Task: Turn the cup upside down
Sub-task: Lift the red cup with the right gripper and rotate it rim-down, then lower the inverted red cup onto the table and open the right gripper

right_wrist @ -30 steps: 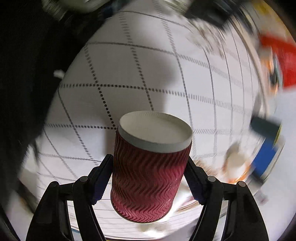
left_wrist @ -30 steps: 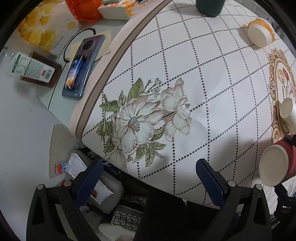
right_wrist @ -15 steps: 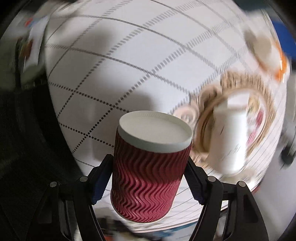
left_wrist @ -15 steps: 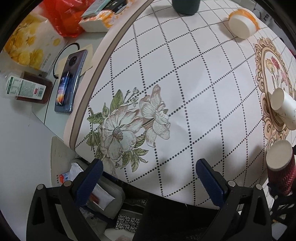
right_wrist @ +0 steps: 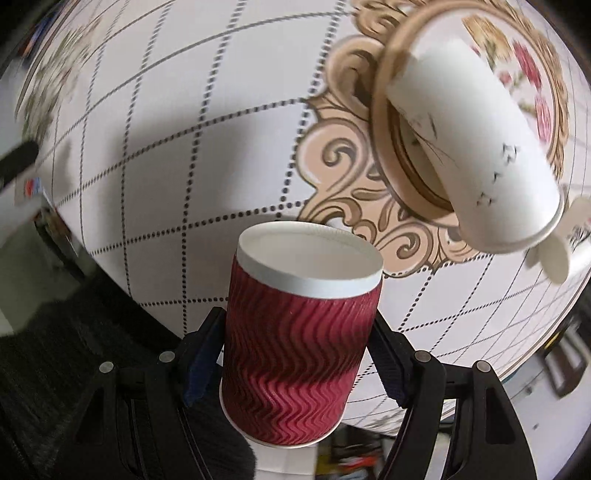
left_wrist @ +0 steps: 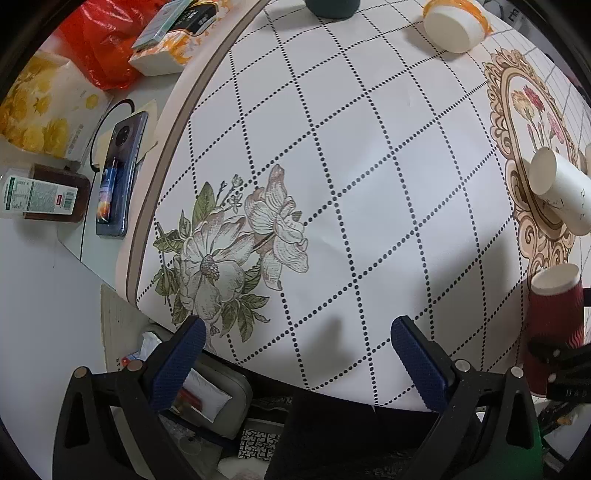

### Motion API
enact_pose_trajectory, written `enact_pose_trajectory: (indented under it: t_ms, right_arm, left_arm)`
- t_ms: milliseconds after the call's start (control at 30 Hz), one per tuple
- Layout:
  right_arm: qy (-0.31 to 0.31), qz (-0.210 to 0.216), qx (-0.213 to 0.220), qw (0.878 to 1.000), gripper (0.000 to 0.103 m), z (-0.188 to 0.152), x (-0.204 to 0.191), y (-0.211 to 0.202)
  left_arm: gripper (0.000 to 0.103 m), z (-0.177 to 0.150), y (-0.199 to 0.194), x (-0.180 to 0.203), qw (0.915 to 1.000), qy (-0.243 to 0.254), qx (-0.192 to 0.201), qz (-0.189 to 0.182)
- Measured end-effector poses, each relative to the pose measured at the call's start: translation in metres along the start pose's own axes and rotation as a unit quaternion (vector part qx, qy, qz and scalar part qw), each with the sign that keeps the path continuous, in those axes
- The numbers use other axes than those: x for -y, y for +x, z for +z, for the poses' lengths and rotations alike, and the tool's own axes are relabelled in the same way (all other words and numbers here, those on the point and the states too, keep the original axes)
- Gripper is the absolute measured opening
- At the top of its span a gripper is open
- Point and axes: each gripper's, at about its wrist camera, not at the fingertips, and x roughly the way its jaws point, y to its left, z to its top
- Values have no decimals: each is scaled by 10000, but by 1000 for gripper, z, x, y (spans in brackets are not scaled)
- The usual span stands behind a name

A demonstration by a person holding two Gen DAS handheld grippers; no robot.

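A dark red ribbed paper cup with a white base sits between the fingers of my right gripper, which is shut on its sides. The white flat base points away from the camera toward the table; the rim is nearest the camera. The cup is held above the table's near edge. It also shows in the left wrist view at the right edge. My left gripper is open and empty over the tablecloth's near edge.
A white paper cup lies on its side on a tape roll over the ornate print. Another white cup lies at the far side. A phone, a bottle and packets lie on the left desk.
My right gripper has swung with the red cup across the table toward the ornate print and the lying white cup. The left gripper has drifted slightly; it stays open.
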Motion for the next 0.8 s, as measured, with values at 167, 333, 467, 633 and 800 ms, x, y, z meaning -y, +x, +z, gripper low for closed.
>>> enact_pose_trajectory:
  t_ms: [167, 333, 467, 633, 800]
  right_arm:
    - [356, 253, -62, 9990, 77, 2, 26, 7]
    - [660, 393, -144, 9969, 78, 8, 51, 11]
    - [748, 346, -20, 9966, 78, 16, 55, 5]
    - [789, 138, 468, 9957, 74, 7, 66, -6]
    - [883, -4, 1223, 9886, 74, -21, 77, -26]
  left_arm:
    - [103, 1, -2, 5, 10000, 72, 10, 11]
    - [103, -1, -4, 8, 10000, 97, 9, 19]
    - [103, -1, -4, 9, 9999, 126, 5, 20]
    - [103, -1, -5, 12, 9999, 162, -5, 0]
    - [103, 1, -7, 21, 9996, 272, 2, -28]
